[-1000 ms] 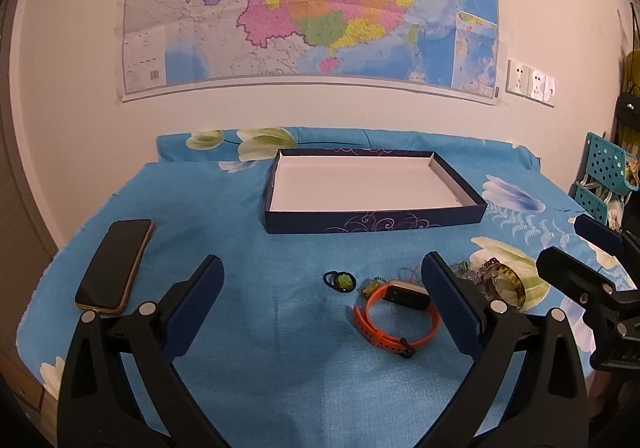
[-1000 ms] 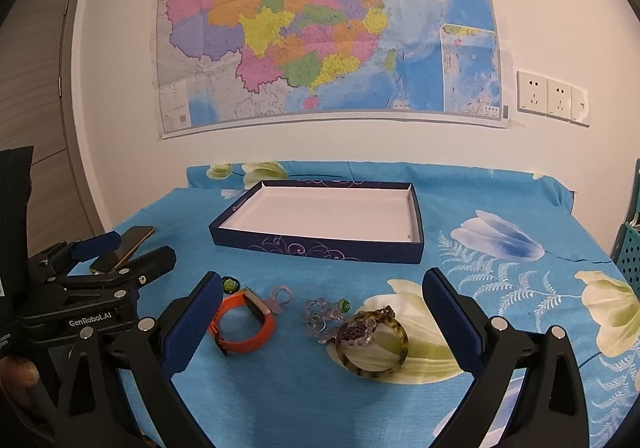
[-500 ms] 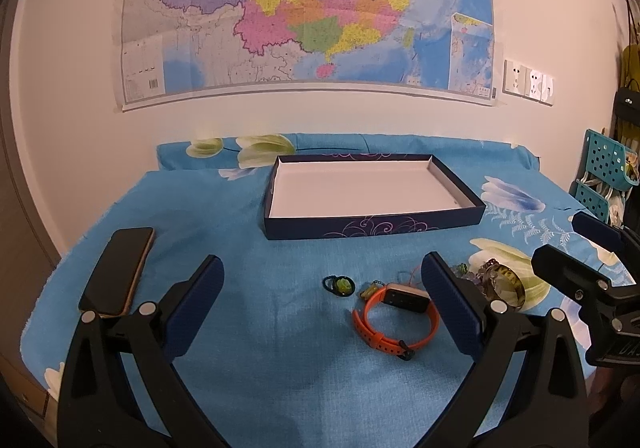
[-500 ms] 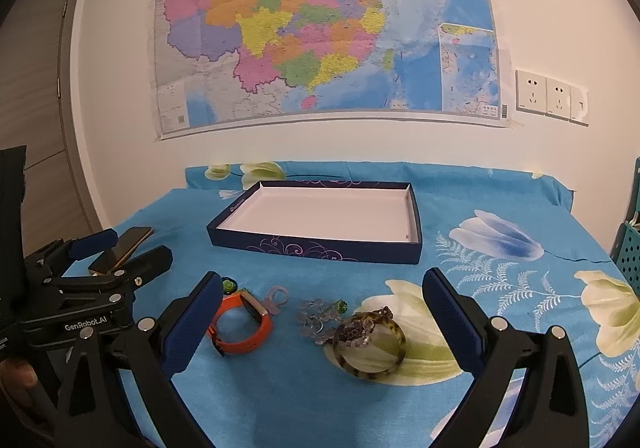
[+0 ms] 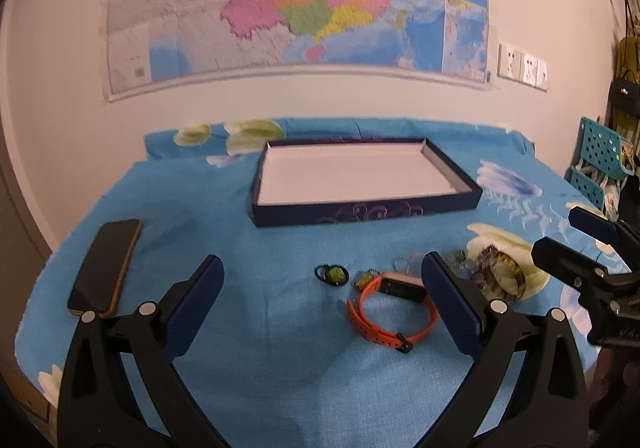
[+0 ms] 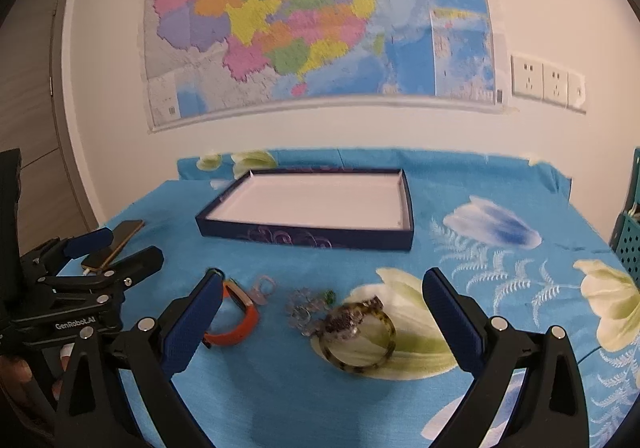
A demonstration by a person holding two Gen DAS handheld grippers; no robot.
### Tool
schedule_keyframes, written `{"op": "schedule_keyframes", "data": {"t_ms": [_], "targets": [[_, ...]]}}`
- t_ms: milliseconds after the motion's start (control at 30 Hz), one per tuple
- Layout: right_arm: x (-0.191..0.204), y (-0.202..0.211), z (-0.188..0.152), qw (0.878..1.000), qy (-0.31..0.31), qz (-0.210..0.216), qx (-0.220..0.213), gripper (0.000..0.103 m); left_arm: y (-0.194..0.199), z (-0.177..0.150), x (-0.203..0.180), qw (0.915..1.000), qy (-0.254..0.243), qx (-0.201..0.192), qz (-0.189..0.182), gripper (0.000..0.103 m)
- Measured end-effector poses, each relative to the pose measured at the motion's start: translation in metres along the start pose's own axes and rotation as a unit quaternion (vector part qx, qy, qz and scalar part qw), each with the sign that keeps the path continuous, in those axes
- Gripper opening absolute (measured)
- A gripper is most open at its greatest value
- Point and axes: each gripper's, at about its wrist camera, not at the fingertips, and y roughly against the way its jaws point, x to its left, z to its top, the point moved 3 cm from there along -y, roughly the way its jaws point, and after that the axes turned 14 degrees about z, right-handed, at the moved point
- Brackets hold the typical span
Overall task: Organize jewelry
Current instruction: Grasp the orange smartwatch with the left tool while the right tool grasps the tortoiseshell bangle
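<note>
A dark blue box lid (image 5: 360, 215) (image 6: 308, 238) with a white inside lies open and bare at the table's far middle. Nearer, jewelry is scattered on the blue floral cloth: an orange wristband (image 5: 390, 308) (image 6: 236, 318), a small black-and-green ring (image 5: 331, 274), a tortoiseshell bangle (image 6: 358, 344) (image 5: 506, 278), a clear bead bracelet (image 6: 306, 308) and a pinkish ring (image 6: 264, 288). My left gripper (image 5: 322, 306) hovers open above the wristband and ring. Over the bangle and beads, my right gripper (image 6: 322, 318) is open too. Neither holds anything.
A black phone (image 5: 106, 266) (image 6: 114, 244) lies at the table's left edge. A map hangs on the wall behind. Wall sockets (image 6: 548, 81) sit to the right. Teal perforated baskets (image 5: 600, 163) stand beyond the right edge.
Both views have lowered and come slightly nearer to the jewelry. The items and box lid have not moved; both grippers stay open.
</note>
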Motion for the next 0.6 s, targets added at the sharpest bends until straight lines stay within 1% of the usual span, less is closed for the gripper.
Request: {"op": "schedule_keyframes", "data": {"t_ms": [33,100,167,267,300,367,400,433,467,533,567,600], "targets": [[-0.005,-0.002,-0.002,1.000,-0.004,-0.003,0.007,0.096,-0.004,-0.001,-0.001,1.0000,-0.002,0.006,-0.003,0.097],[-0.019,-0.010,-0.006,0.999,-0.015,-0.013,0.032,0.090,-0.014,-0.004,-0.005,0.9996,-0.013,0.022,-0.012,0.097],[-0.032,-0.017,-0.012,0.998,-0.030,-0.017,0.057,0.088,-0.023,-0.007,-0.009,0.9988,-0.020,0.037,-0.024,0.097],[-0.047,-0.026,-0.021,0.994,-0.055,-0.016,0.092,0.074,-0.039,-0.013,-0.017,0.9965,-0.033,0.066,-0.040,0.088],[-0.050,-0.027,-0.023,0.993,-0.059,-0.015,0.102,0.071,-0.044,-0.016,-0.019,0.9955,-0.038,0.075,-0.044,0.085],[-0.056,-0.031,-0.026,0.991,-0.062,-0.012,0.116,0.062,-0.052,-0.021,-0.024,0.9933,-0.048,0.091,-0.053,0.083],[-0.056,-0.032,-0.028,0.989,-0.063,-0.013,0.130,0.060,-0.055,-0.023,-0.026,0.9925,-0.051,0.097,-0.054,0.080],[-0.057,-0.034,-0.029,0.989,-0.064,-0.012,0.135,0.055,-0.058,-0.024,-0.027,0.9918,-0.053,0.101,-0.057,0.075],[-0.058,-0.035,-0.029,0.987,-0.066,-0.010,0.143,0.052,-0.060,-0.025,-0.028,0.9911,-0.057,0.104,-0.061,0.073],[-0.061,-0.039,-0.031,0.985,-0.074,-0.002,0.155,0.042,-0.063,-0.027,-0.031,0.9901,-0.062,0.107,-0.066,0.067],[-0.062,-0.041,-0.031,0.984,-0.076,0.003,0.159,0.034,-0.064,-0.028,-0.033,0.9892,-0.065,0.110,-0.072,0.066],[-0.063,-0.044,-0.032,0.983,-0.076,0.008,0.165,0.031,-0.066,-0.028,-0.035,0.9883,-0.067,0.113,-0.078,0.063]]}}
